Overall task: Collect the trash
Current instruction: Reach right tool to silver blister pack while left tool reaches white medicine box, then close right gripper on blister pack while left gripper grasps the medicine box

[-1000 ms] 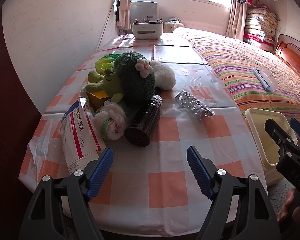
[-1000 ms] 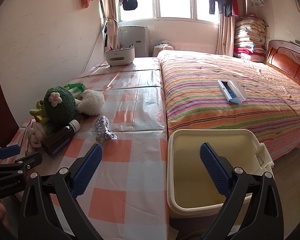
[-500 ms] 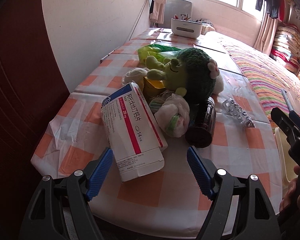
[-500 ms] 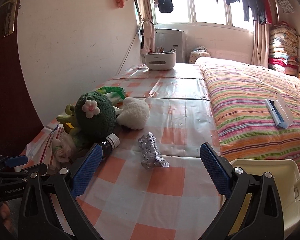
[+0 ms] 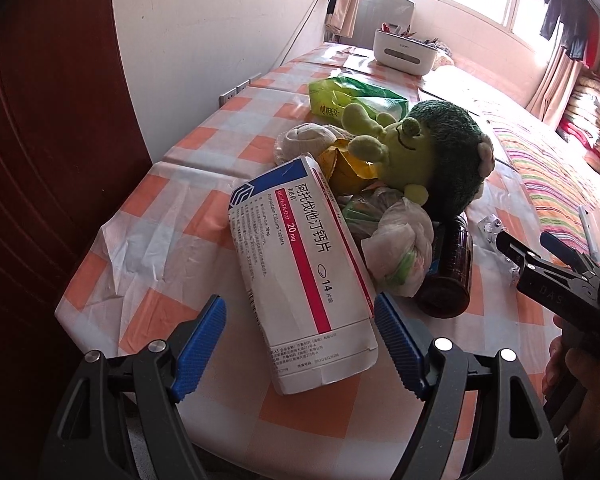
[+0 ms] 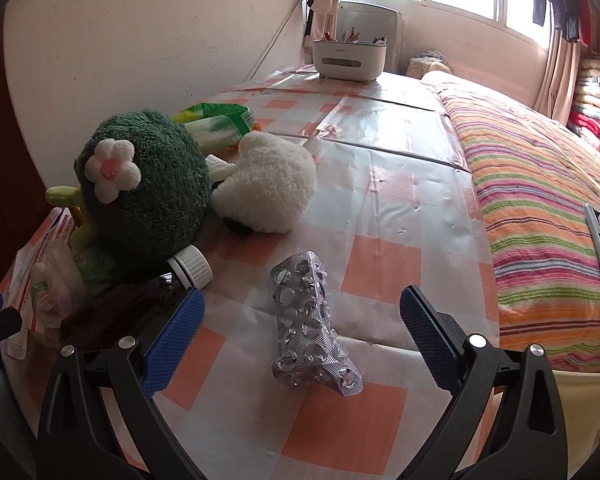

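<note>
Far left: left gripper (image 5: 300, 330) spread wide, blue pads either side of the near end of a white medicine box (image 5: 300, 264) lying flat on the checked tablecloth (image 5: 160, 232), not pinching it. Jammed up against the box's right edge: knotted plastic bag (image 5: 400, 248), then a dark brown bottle (image 5: 448, 268) on its side. Behind those, a green plush toy (image 5: 432, 160) and a green packet (image 5: 352, 96), crowding the pile. Further right, crumpled silver pill sheet (image 6: 312, 324) alone on the cloth, sitting between the wide-open pads of the right gripper (image 6: 300, 332), untouched. White fluffy toy (image 6: 268, 184) behind it. Bottom right corner, rim of a cream bin (image 6: 580, 388), striped bed (image 6: 540, 192) beyond.
</note>
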A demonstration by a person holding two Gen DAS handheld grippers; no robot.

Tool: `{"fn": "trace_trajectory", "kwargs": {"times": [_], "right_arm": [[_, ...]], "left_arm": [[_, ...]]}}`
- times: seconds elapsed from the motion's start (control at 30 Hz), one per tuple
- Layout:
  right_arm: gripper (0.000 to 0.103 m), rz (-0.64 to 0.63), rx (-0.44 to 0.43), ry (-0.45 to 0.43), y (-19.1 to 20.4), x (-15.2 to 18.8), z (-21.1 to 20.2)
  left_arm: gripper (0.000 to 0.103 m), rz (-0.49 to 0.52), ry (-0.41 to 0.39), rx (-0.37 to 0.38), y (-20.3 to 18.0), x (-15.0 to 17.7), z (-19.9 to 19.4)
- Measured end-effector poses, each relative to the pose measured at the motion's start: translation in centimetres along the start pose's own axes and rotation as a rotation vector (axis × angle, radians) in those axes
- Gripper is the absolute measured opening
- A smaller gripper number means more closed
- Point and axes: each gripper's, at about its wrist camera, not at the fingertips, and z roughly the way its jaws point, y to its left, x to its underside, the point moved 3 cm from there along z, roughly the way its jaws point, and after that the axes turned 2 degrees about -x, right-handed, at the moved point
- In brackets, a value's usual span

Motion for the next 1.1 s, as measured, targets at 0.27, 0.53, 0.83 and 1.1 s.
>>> {"fn": "trace_trajectory", "kwargs": {"times": [0.27, 0.53, 0.83, 1.1], "right_arm": [[0.049, 0.022, -0.085, 0.116, 0.0, 0.3, 2.8], [0.032, 0.02, -0.137, 0.109, 0.6, 0.7, 2.3], [0.032, 0.046, -0.167, 0.108, 0.1, 1.0, 1.9], [0.032, 0.092, -0.195, 0.101, -0.8, 1.2, 1.6]], "left_arm": [[0.074, -0.018, 0.027, 0.0, 0.4, -0.6, 1.1], [0.074, -0.052, 0.053, 0.023, 0.5, -2.6, 3.1], [0.074, -0.125, 0.115, 0.061, 0.7, -3.4, 6.3], [0.057, -0.19, 0.065, 0.086, 1.7, -3.3, 6.4]]}}
